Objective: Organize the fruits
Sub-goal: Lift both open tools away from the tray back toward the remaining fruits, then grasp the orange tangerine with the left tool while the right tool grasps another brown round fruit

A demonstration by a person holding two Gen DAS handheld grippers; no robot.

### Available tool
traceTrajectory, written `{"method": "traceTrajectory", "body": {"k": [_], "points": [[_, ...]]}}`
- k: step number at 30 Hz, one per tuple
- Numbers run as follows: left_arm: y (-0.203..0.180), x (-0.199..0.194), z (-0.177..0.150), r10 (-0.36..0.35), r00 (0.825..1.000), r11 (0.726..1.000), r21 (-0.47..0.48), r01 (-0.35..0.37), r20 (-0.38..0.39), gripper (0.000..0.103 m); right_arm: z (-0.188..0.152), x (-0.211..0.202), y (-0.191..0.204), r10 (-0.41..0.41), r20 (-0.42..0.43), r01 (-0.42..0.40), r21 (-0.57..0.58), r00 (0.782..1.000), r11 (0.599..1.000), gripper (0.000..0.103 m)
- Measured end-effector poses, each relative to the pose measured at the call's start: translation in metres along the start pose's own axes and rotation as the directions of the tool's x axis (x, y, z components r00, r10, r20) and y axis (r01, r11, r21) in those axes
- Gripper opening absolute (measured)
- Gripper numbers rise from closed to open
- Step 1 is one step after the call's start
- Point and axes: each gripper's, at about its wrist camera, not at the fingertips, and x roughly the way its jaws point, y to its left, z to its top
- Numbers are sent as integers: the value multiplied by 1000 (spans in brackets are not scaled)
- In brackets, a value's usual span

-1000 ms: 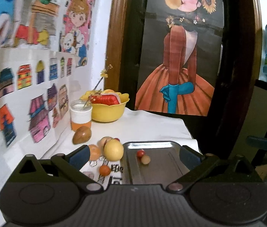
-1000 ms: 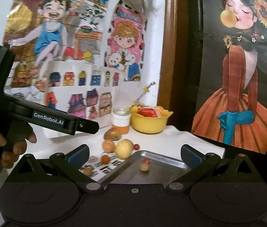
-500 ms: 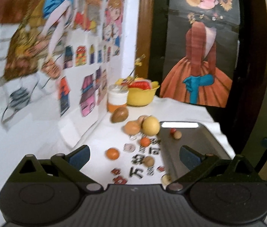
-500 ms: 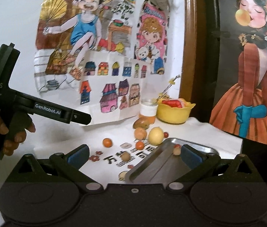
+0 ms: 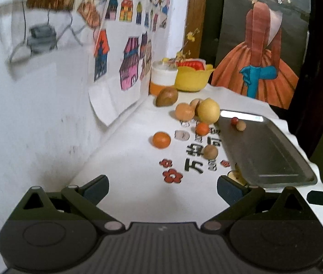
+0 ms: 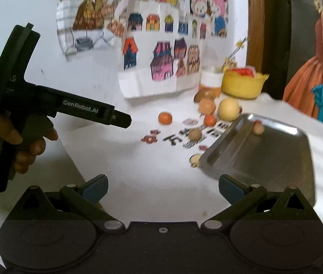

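1. Both tools have drawn back and away from the fruit group since the earlier frames; more bare white surface [image 5: 138,196] now lies between the blue-padded fingers and the fruit.
2. Left tool [image 5: 162,188]: jaws spread wide, nothing between them. It hovers over the near part of the surface, well apart from any fruit.
3. Right tool [image 6: 162,188]: jaws likewise spread and empty, near the front corner of the rectangular grey metal tray [image 6: 264,159].
4. Done so far: two pieces lie in the far corner of the tray, a small red round fruit [image 5: 234,120] and a small tan round fruit [image 5: 241,125], touching or nearly so.
5. Left to do, by judgement: most of the fruit sits outside the tray.
   - Large pale-yellow round fruit [image 5: 208,111], just beside the tray's far edge.
   - Peach-coloured round fruit [image 5: 184,111] and brown oval fruit [image 5: 166,96], behind it.
   - Two orange round fruits [image 5: 161,140] [image 5: 202,129] and one brown round fruit [image 5: 210,151], on the printed lettering.
   - A pale piece [image 5: 234,175] partly hidden at the tray's near edge; its kind cannot be told.
6. Progress estimate: early stage.
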Motion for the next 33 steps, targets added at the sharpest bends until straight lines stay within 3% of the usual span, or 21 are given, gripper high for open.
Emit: {"method": "traceTrajectory", "body": {"k": [7,16,20,23,26,33], "points": [[14,24,-7,2,1000,1000,-27,-3,-25,103,5,28,1,-13,-19,14,32,1000,999,102],[31,53,11,4,1000,997,-79,-4,4,103,26,62,0,-52,7,52,21,999,998,102],[31,69,24,-5,1000,996,-94,8,29,103,34,74,-2,-129,51,127,25,990,992,102],[31,82,35,-9,999,995,-101,14,42,103,39,84,-1,-219,96,222,-18,971,975,102],[27,93,41,-4,999,996,-89,8,45,103,45,96,-3,-254,114,262,-56,960,963,102],[22,123,48,-6,1000,998,-69,6,0,103,54,121,-15,-240,87,246,-62,967,967,102]]}}
